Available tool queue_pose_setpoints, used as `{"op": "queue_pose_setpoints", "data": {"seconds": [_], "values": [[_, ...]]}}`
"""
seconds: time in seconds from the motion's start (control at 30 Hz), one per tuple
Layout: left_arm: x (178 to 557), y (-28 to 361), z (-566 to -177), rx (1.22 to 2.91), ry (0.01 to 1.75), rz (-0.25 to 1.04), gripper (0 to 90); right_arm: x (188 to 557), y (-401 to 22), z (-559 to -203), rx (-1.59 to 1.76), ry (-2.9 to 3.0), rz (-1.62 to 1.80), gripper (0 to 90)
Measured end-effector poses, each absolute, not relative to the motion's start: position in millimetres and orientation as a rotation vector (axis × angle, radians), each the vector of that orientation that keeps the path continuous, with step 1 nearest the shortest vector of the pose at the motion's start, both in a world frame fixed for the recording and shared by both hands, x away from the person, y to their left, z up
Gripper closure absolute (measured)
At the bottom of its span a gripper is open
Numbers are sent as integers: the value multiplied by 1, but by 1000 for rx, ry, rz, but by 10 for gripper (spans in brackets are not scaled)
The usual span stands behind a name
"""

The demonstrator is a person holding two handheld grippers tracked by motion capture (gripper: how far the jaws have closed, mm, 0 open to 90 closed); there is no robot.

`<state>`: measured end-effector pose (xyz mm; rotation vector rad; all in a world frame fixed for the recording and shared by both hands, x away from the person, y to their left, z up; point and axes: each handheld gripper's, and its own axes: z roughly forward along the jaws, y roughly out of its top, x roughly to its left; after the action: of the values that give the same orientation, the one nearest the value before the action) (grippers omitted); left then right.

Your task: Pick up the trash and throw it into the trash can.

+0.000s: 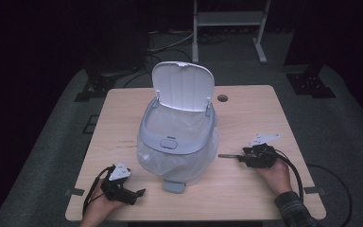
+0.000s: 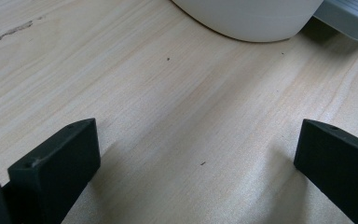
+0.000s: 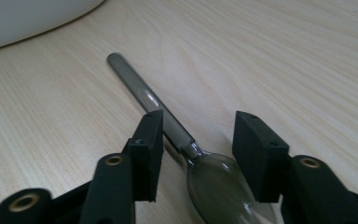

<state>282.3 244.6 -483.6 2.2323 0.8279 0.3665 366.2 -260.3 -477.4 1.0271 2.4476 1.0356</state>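
My right gripper (image 3: 198,140) sits low on the tabletop (image 1: 246,109) with its jaws straddling a clear grey plastic spoon (image 3: 177,135), partway closed but the pads not pressing it yet; there is a gap on the far side, and the near pad is at or just touching the handle where it meets the bowl. The spoon lies flat, handle pointing toward the white bin (image 1: 177,137), bowl back under the gripper. In the high view the same spoon (image 1: 228,155) pokes out of the right gripper (image 1: 240,158) toward the bin, just beside its right flank. Left gripper (image 2: 198,154) is wide open, nothing between the jaws, parked on bare wood near the bin's front left; in the high view it rests at the near left corner (image 1: 139,192). Bin lid (image 1: 183,85) stands up and open, with a clear liner bag (image 1: 177,163) inside. Risks as I judge them: the spoon is thin, slick and flat on the wood, so the jaws closing off-centre could skid or rotate it instead of pinching it. Gripping at the neck, the curved bowl may squirt out or tilt. If lifted with a weak hold, it could drop short of the bin opening or catch the rim. The right gripper's cable (image 1: 295,175) could drag too.
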Motion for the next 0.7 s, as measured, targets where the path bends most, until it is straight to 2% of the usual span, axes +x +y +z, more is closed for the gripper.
{"op": "queue_pose_setpoints", "data": {"seconds": [0.1,0.5,0.7], "values": [[282,245,-484,2233,828,366,0,365,-261,-477,1019,2456,1035,603],[282,245,-484,2232,828,366,0,363,-262,-476,1003,2475,1036,752],[282,245,-484,2233,828,366,0,363,-262,-475,1007,2482,1034,788]]}}
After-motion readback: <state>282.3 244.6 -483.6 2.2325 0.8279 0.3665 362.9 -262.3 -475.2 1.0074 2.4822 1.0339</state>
